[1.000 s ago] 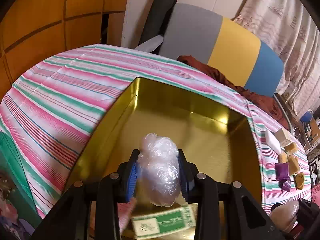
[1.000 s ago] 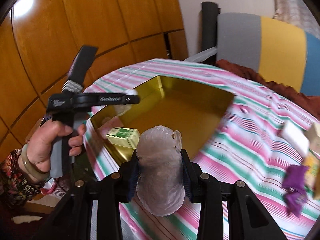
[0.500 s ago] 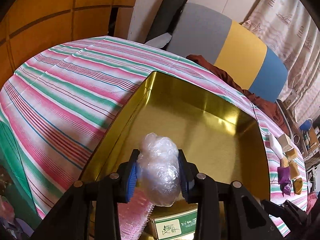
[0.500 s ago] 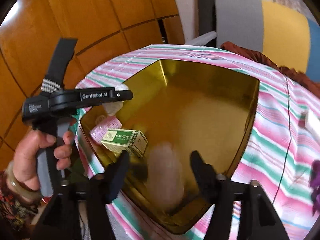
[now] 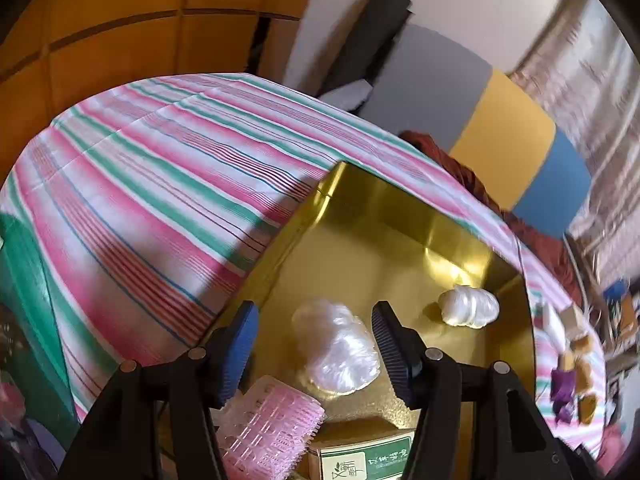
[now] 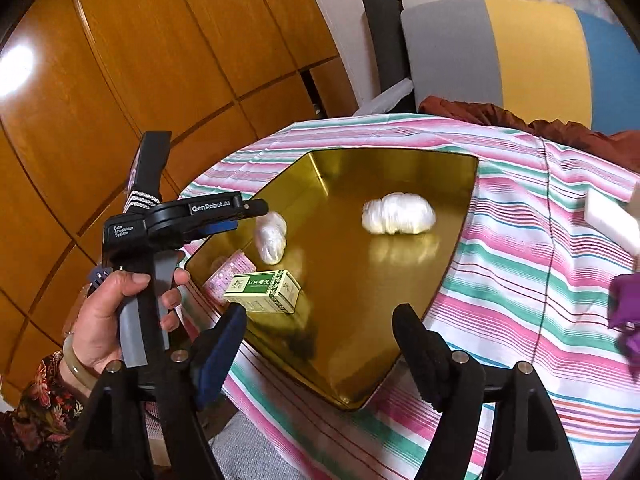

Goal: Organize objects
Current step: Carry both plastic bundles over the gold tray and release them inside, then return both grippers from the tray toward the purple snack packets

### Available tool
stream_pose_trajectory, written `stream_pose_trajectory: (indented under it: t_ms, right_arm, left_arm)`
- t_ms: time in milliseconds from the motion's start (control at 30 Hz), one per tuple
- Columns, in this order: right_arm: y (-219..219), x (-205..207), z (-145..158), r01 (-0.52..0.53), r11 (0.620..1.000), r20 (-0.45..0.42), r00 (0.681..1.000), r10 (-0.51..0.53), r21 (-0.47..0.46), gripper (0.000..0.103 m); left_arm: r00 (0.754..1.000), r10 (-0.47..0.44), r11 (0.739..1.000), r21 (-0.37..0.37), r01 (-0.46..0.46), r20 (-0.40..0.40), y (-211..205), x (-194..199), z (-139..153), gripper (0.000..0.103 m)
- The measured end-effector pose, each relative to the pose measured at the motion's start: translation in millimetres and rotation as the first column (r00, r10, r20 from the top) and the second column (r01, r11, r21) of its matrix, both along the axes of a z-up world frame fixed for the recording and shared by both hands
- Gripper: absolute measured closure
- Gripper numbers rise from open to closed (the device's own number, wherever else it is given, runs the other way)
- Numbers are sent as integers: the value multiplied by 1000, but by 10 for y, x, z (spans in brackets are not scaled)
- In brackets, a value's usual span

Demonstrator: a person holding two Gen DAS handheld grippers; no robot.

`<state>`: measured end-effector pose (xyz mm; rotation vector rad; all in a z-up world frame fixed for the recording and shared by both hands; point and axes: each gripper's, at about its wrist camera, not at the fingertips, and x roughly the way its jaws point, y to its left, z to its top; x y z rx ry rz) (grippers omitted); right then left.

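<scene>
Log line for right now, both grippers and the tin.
left gripper: open, just released bundle | right gripper: open, empty | gold tin: two bundles, green box, pink roller

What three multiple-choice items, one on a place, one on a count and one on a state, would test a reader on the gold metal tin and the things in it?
1. Where does the green-and-cream paper box lie?
A. on the striped cloth
B. inside the gold metal tin
C. on the chair

2. How many clear crumpled plastic bundles lie in the tin?
A. one
B. two
C. four

3. In what state is the left gripper?
A. open
B. shut on a bundle
C. shut on the box

Answers:
1 B, the box rests on the tin's floor, near the pink hair roller.
2 B, the near bundle and the far bundle.
3 A, its pads stand clear of the near bundle.
</scene>
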<state>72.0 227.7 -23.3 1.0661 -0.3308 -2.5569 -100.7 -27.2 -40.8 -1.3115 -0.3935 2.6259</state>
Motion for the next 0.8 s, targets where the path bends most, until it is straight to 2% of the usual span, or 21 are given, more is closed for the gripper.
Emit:
stream_pose_trajectory:
  t_ms: [167, 400, 633, 800]
  right_arm:
    - [64, 43, 24, 15, 1000, -10, 1000, -15, -3, 27]
    - [154, 87, 17, 40, 999, -3, 999, -40, -6, 27]
    - [345, 155, 64, 92, 996, -15, 996, -92, 10, 27]
    - [545, 184, 61, 143, 989, -1, 990, -143, 29, 27]
  left_arm:
    - [998, 37, 998, 57, -35, -42, -37, 90, 149, 43]
    - [995, -52, 994, 96, 60, -85, 255, 261, 342, 43]
    - [980, -178, 978, 93, 186, -91, 690, 482, 353, 43]
    - [961, -256, 965, 22, 260, -104, 1009, 661, 344, 43]
